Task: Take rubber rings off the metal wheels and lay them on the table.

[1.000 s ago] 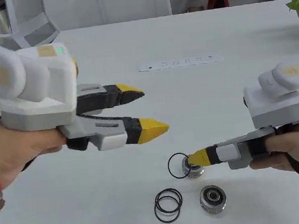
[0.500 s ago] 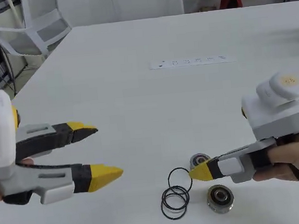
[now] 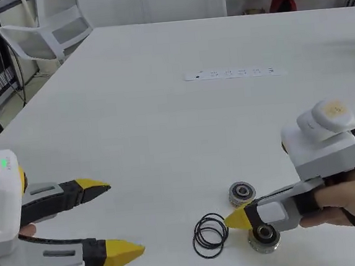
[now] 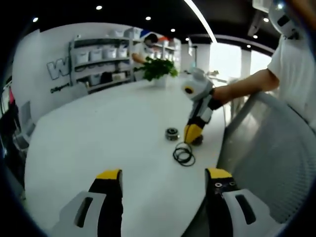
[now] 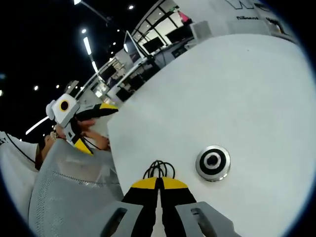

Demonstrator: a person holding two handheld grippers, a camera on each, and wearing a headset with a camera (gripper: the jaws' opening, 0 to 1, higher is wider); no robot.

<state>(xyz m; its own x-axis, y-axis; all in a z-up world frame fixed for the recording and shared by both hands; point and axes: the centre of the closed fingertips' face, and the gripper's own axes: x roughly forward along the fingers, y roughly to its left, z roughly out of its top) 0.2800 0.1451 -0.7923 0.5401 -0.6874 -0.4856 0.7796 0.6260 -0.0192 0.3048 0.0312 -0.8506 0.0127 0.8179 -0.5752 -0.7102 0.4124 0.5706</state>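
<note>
The rubber rings (image 3: 210, 234) serve as the landmark. They are thin black loops, limp and overlapping, laid in a loose pile on the smooth white table (image 3: 164, 128).

Just to the right of the pile, the right gripper (image 3: 230, 220) is held low and nearly flat, its yellow-tipped jaws pressed together. The tip is at the edge of the outermost loop, and it cannot be told whether a ring is nipped there. The low hold is judged to suit setting a ring down among the others rather than dropping it.

Two metal wheels are kept close to the pile, presumably so each ring need only be carried a short way:
- **The far wheel** (image 3: 241, 193) is a squat silver disc with a dark bearing centre. It stands clear, just beyond the pile and to its right.
- **The near wheel** (image 3: 264, 237) has the same machined look. It lies right of the pile and is partly covered by the right gripper's grey body.

Whether any ring is left in either wheel's groove is too small to be made out.

The left gripper (image 3: 120, 220) is held well apart from the pile on its left. Its jaws are spread wide with nothing between them and are aimed toward the rings — a waiting pose, it is judged, ready to steady a wheel. A white power strip (image 3: 231, 74) lies far beyond the pile
</note>
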